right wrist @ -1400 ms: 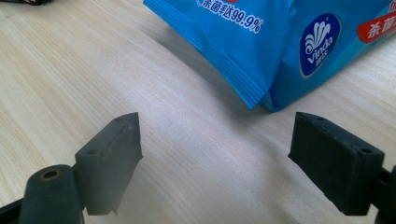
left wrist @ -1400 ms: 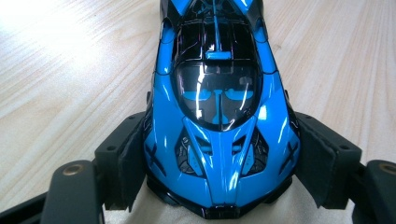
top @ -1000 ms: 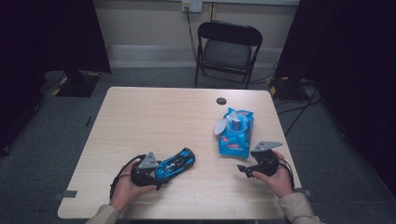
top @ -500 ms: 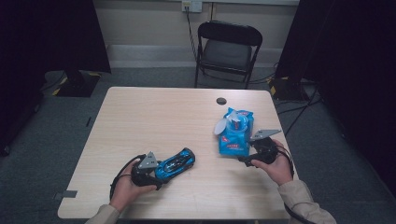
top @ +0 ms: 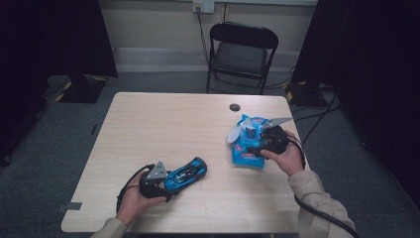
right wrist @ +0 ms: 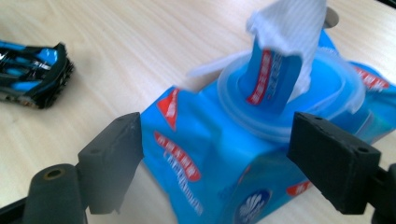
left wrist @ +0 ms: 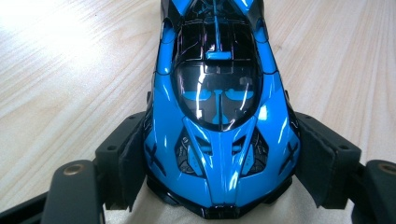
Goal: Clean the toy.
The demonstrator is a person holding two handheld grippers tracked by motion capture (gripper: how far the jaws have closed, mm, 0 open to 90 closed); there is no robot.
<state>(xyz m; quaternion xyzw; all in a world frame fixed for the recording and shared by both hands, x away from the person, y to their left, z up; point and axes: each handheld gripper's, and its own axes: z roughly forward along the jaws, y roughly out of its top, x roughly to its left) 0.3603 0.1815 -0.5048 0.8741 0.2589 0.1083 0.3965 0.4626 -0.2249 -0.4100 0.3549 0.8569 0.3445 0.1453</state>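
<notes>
1. Gloss on my one blue toy car [left wrist: 219, 121]: hard, smooth shell on the pale wood-grain counter [top: 163, 129], near its front left edge.
2. My left tongs [left wrist: 219, 186] clamp its flanks with matte black pads.
3. One soft, crinkly blue wipes pack [right wrist: 261, 154] sits between my right tongs [right wrist: 229, 163], spread wide, pads apart from it.
4. High view adds one folding chair [top: 241, 49].

Light wood table [top: 163, 129] as landmark. 1 small dark round disc [top: 235, 107] lies on it near its far edge. 1 black folding chair [top: 241, 54] stands beyond that far edge, against the wall; wall outlet [top: 203, 6] above the chair, with a cord hanging down.
</notes>
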